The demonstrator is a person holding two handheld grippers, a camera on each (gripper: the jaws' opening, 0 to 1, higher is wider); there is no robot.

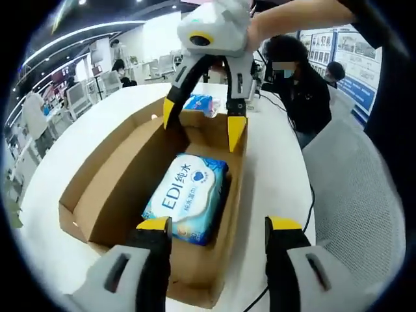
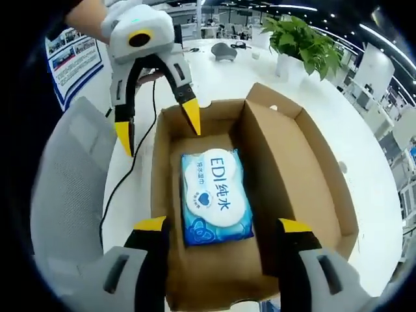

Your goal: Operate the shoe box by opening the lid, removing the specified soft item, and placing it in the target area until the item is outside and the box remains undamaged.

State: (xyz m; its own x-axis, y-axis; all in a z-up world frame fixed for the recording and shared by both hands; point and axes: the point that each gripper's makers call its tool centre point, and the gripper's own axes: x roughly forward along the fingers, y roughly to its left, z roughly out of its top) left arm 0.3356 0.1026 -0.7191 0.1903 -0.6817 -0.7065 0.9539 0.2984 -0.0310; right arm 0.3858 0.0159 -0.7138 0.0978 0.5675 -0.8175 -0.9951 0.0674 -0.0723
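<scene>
An open cardboard shoe box (image 1: 114, 188) (image 2: 166, 175) lies on a white table, its lid (image 2: 296, 162) folded out flat to one side. Inside lies a blue and white pack of wet wipes (image 1: 188, 198) (image 2: 214, 195). In the left gripper view my left gripper (image 1: 220, 227) stands open over the box's near end, the pack just beyond its yellow tips. My right gripper (image 2: 222, 226) is open at the opposite end. Each shows in the other's view: the right gripper (image 1: 203, 123) straddles the far wall, and the left gripper (image 2: 158, 127) has one tip inside the box and one outside.
A second blue pack (image 1: 200, 103) lies on the table beyond the box. A grey chair (image 1: 351, 195) (image 2: 65, 182) stands beside the table, with a black cable (image 2: 123, 175) running along the edge. A potted plant (image 2: 302, 39) stands further off. A person (image 1: 299, 84) sits nearby.
</scene>
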